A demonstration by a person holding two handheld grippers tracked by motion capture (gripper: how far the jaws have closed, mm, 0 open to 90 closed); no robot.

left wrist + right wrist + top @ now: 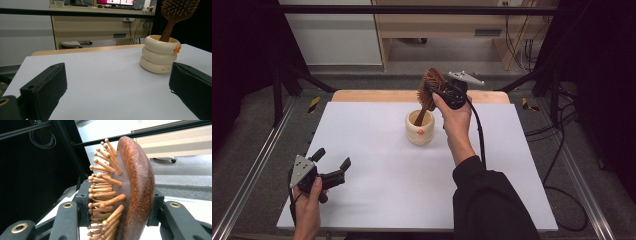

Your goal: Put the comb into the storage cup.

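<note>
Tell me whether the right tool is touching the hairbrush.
Touching: the right gripper view shows the right tool clamped on the hairbrush head, jaws pressed against both sides.

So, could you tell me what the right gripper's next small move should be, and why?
Probably open the jaws and let go. The right gripper is shut on the head of the wooden hairbrush, whose handle already stands inside the cream ringed cup, so the cup looks able to keep it up. The left gripper waits open, well aside.

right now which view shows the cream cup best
The left gripper view: the cream cup stands side-on, its three stacked rings, orange spot and small lettering clear, with the hairbrush handle inside. The high view shows the cup smaller, from above, rim and opening visible. The right gripper view gives the brush head close up.
</note>
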